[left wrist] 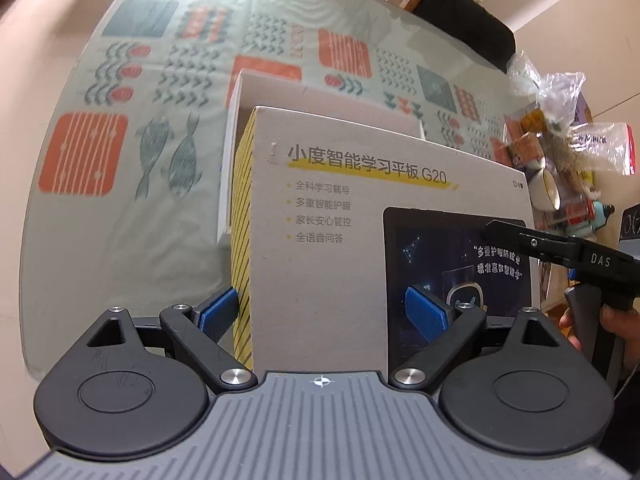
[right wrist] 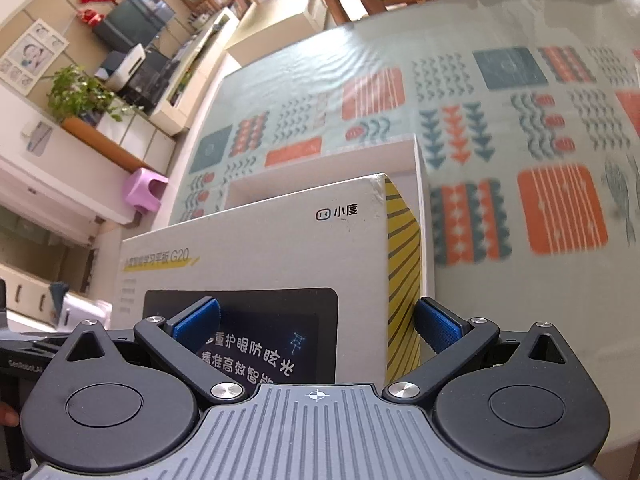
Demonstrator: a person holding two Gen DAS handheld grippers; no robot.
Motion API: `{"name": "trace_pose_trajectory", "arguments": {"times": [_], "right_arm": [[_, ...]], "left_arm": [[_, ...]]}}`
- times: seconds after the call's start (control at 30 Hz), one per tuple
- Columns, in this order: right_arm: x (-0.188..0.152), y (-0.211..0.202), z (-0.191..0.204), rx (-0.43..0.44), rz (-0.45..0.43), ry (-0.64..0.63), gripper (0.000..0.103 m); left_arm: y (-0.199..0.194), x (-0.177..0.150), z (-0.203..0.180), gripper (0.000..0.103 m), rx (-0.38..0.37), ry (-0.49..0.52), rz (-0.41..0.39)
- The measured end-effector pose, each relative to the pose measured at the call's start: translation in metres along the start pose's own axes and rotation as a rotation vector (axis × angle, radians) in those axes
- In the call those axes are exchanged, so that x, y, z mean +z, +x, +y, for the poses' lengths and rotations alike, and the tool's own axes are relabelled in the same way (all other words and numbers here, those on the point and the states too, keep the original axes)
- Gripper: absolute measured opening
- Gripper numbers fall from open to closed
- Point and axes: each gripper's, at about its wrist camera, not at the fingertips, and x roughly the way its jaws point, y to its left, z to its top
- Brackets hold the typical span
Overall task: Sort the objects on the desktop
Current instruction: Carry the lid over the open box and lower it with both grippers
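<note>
Straddling box (left wrist: 340,240) edges, both tools (left wrist: 324,316) (right wrist: 316,326) spread wide.

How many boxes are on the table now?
2. The tablet box is held at both ends by the left gripper and right gripper. An open white box sits behind it. Others may be hidden.

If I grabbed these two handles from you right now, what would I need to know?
Left gripper: open, one pad on the tablet box's yellow striped side, the other over its printed face.
Right gripper: open, straddling the opposite striped edge of the same box.
The box is tilted up above an open white box on the patterned tablecloth.
Clutter of plastic bags sits at the table's right edge.
Done: nothing visibly sorted. Left: probably grip the box and place it, then the clutter.
</note>
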Motion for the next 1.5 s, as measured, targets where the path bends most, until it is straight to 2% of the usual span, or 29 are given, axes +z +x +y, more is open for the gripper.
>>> {"name": "trace_pose_trajectory", "arguments": {"times": [0.33, 0.6, 0.97, 1.5], "right_arm": [[-0.065, 0.003, 0.007, -0.005, 0.015, 0.073, 0.103], [-0.087, 0.011, 0.013, -0.014, 0.052, 0.067, 0.103], [-0.089, 0.019, 0.008, -0.015, 0.087, 0.058, 0.103], [-0.071, 0.014, 0.001, -0.010, 0.102, 0.040, 0.103]], "left_arm": [[-0.009, -0.047, 0.008, 0.103, 0.043, 0.026, -0.037], [-0.007, -0.074, 0.021, 0.103, 0.052, 0.000, -0.012], [0.006, -0.092, 0.031, 0.103, 0.055, -0.041, 0.032], [0.013, -0.071, 0.021, 0.103, 0.069, -0.065, 0.036]]}}
